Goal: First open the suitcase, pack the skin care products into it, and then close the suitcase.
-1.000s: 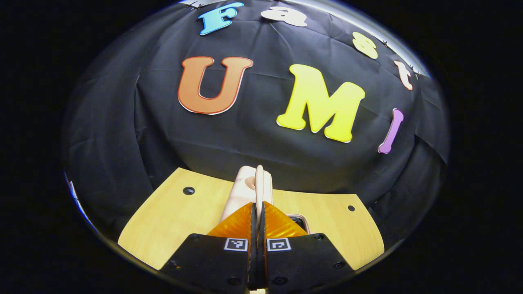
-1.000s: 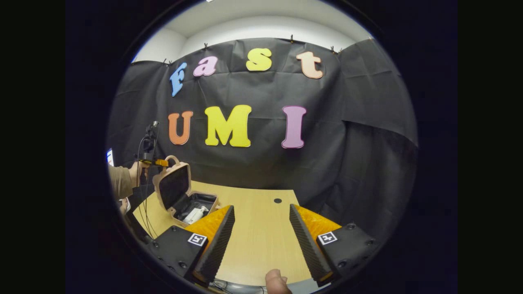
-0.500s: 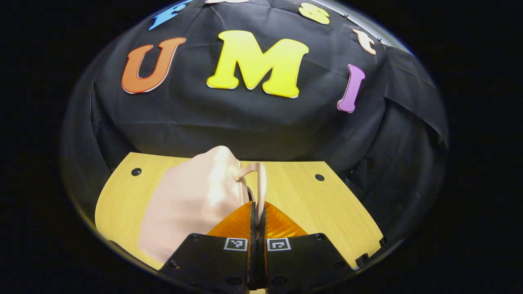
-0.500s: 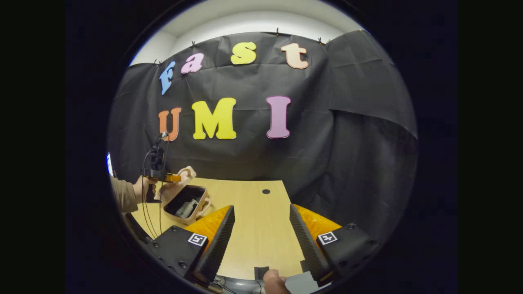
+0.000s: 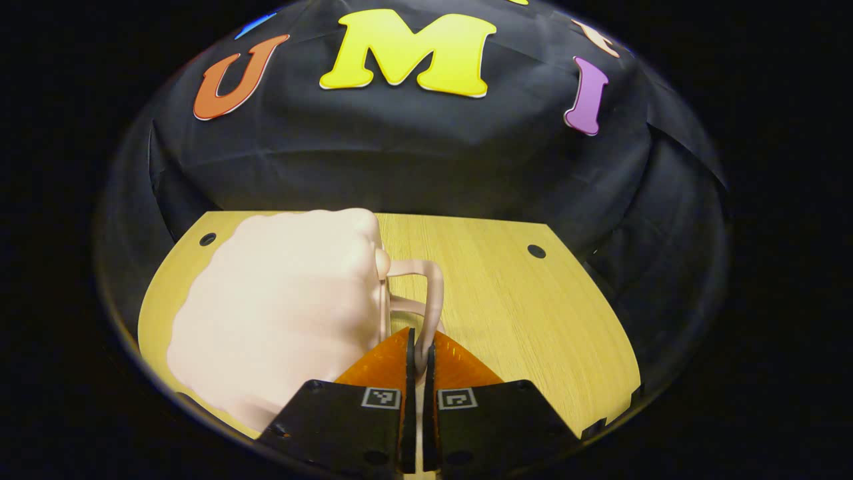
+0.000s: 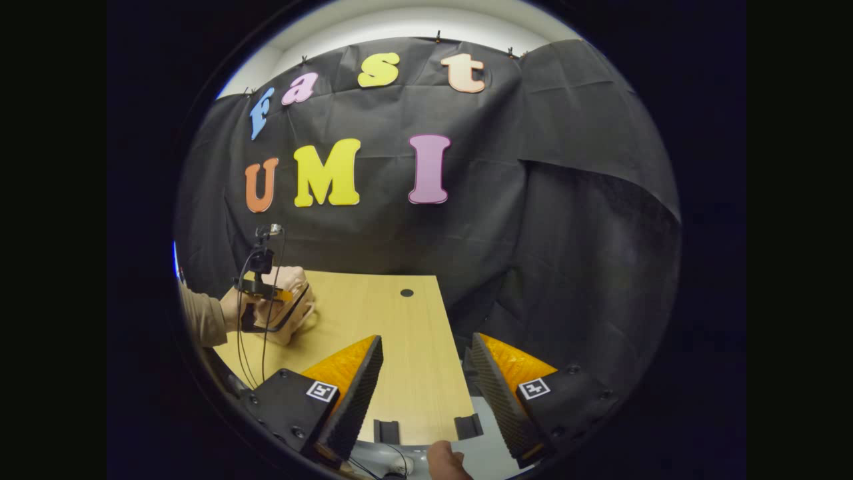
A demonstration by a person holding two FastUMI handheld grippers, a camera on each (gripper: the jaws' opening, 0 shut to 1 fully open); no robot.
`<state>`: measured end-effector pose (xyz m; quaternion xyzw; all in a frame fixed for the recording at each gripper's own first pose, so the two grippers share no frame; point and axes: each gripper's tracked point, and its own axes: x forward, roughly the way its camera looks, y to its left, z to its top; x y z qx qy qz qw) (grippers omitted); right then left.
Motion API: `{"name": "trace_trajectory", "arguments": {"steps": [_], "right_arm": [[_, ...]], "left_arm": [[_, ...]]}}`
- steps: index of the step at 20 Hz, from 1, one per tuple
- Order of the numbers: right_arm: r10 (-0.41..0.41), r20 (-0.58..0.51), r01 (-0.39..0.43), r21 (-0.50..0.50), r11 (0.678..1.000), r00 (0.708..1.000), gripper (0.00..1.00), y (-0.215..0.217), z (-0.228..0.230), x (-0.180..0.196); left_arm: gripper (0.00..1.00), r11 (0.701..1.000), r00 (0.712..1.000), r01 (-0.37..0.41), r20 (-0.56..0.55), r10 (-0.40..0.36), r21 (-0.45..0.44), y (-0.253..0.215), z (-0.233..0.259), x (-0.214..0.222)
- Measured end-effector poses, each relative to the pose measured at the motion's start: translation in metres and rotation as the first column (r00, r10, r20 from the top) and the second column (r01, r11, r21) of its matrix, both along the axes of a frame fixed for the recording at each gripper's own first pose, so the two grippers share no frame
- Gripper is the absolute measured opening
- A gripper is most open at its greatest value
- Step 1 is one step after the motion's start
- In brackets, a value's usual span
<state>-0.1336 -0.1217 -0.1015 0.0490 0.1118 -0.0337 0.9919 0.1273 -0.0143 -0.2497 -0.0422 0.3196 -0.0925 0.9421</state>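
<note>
The small peach suitcase [image 5: 280,300] lies on the wooden table [image 5: 520,313] with its lid down, just ahead and to the left in the left gripper view. My left gripper [image 5: 418,350] is shut on the suitcase handle [image 5: 433,293], which loops up between its fingers. In the right gripper view the same suitcase [image 6: 293,310] sits at the table's left side, with a hand [image 6: 234,310] holding the left gripper [image 6: 266,290] over it. My right gripper [image 6: 426,367] stands open near the table's front edge, nothing between its fingers. The suitcase's contents are hidden.
The table top [image 6: 393,340] has round cable holes [image 5: 536,251] near its far edge [image 6: 406,293]. Black cloth hangs close behind the table. Cables [image 6: 263,333] trail down from the left gripper. A thumb [image 6: 445,460] shows at the bottom of the right gripper view.
The suitcase lid has swung down from upright to lying on the base, led by the left gripper on the handle. The right gripper has drawn back toward the table's front edge, staying open.
</note>
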Motion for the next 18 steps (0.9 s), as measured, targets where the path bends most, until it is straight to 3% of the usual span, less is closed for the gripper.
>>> {"name": "trace_trajectory", "arguments": {"steps": [3,4,5,6,7,8,9,11,12,13,18], "right_arm": [[0.016,0.014,-0.016,0.016,1.0,1.0,0.78,-0.014,0.0,0.0],[0.014,0.021,-0.014,0.025,1.0,1.0,0.78,-0.019,0.0,0.001],[0.012,0.027,-0.013,0.038,0.999,1.0,0.79,-0.023,0.002,0.001],[0.013,0.031,-0.014,0.052,0.999,0.999,0.8,-0.026,0.003,0.002],[0.015,0.034,-0.017,0.066,0.998,0.999,0.79,-0.027,0.003,0.003],[0.017,0.034,-0.019,0.078,0.997,0.999,0.79,-0.027,0.003,0.006],[0.021,0.034,-0.024,0.088,0.996,0.999,0.78,-0.025,0.004,0.009],[0.002,0.053,-0.006,0.088,0.996,0.999,0.8,-0.025,0.014,0.016],[-0.005,0.079,-0.002,0.083,0.997,0.997,0.78,-0.023,0.023,0.021],[-0.002,0.107,-0.006,0.073,0.997,0.994,0.8,-0.015,0.031,0.023],[0.044,0.166,-0.048,0.022,0.999,0.985,0.78,0.037,0.054,0.062]], "left_arm": [[0.28,0.997,0.997,-0.062,-0.041,0.06,-0.039,-0.011,-0.008,-0.004],[0.38,0.996,0.996,-0.079,-0.039,0.077,-0.045,-0.014,-0.007,-0.005],[0.57,0.994,0.995,-0.094,-0.034,0.092,-0.056,-0.017,-0.003,-0.007],[0.52,0.992,0.995,-0.098,-0.023,0.097,-0.077,-0.021,0.006,-0.008],[0.53,0.99,0.995,-0.098,-0.001,0.099,-0.096,-0.026,0.017,-0.01],[0.6,0.99,0.995,-0.096,0.018,0.098,-0.1,-0.027,0.028,-0.013],[0.78,0.991,0.994,-0.102,0.038,0.105,-0.086,-0.024,0.039,-0.018],[0.89,0.991,0.988,-0.127,0.086,0.129,-0.036,-0.012,0.063,-0.031],[1.0,0.992,0.985,-0.124,0.118,0.127,-0.029,-0.01,0.077,-0.038],[0.93,0.992,0.98,-0.122,0.154,0.124,-0.021,-0.008,0.092,-0.046],[0.98,0.984,0.928,-0.176,0.337,0.157,0.028,0.026,0.171,-0.096]]}}
